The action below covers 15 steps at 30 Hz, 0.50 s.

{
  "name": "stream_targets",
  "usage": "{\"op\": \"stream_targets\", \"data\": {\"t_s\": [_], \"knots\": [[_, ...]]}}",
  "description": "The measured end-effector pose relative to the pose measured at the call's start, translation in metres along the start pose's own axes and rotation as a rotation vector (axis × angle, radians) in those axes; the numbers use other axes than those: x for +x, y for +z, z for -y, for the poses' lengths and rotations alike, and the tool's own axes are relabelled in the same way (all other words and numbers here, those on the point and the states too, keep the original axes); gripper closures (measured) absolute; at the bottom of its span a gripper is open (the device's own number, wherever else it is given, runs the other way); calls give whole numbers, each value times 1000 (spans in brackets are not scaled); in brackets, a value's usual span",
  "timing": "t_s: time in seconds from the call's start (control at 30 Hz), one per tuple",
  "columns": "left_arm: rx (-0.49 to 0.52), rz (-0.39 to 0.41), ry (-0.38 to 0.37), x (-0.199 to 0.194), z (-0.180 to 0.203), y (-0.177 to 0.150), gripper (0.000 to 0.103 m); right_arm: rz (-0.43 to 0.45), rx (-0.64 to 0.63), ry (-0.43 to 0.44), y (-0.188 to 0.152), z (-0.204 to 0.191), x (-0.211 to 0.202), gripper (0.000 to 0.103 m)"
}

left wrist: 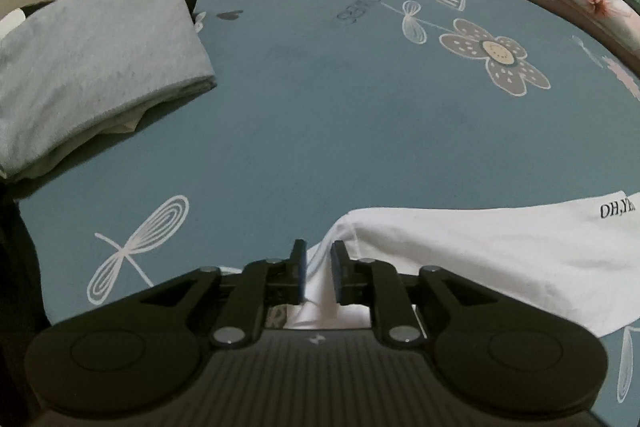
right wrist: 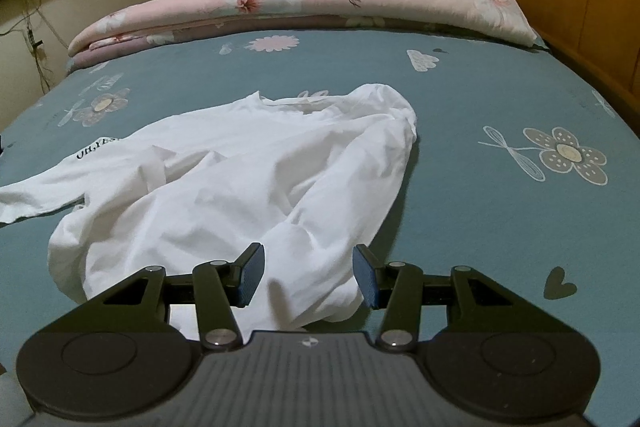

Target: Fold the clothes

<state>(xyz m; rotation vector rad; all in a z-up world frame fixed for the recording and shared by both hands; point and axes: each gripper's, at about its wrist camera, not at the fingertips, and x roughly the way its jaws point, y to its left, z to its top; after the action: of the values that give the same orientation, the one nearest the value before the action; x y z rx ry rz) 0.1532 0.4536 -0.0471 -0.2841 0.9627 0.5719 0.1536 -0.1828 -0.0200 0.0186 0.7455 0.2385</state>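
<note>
Loosely, the left gripper point(left wrist: 319, 273) straddles the white T-shirt point(right wrist: 248, 167) sleeve without pinching, the right gripper point(right wrist: 308, 273) gapes half-open and empty above the hem, and any lift risks dragging the crumpled cloth askew.

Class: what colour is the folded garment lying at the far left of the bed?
Light grey-blue folded garment, clearest in the left wrist view.

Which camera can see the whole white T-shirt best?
The right wrist view: the white T-shirt lies crumpled across the bed sheet, nearly all visible. The left wrist view shows only one flat corner with black lettering.
</note>
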Motion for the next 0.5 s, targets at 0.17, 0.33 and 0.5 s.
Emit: {"op": "stream_targets", "data": {"t_s": [0.17, 0.33, 0.5], "knots": [[109, 50, -36, -29, 34, -5, 63, 5, 24, -13, -3, 12, -2, 48], [286, 84, -190, -65, 104, -25, 44, -9, 106, 34, -10, 27, -2, 48], [475, 111, -364, -101, 185, -58, 31, -16, 94, 72, -17, 23, -9, 49]]}}
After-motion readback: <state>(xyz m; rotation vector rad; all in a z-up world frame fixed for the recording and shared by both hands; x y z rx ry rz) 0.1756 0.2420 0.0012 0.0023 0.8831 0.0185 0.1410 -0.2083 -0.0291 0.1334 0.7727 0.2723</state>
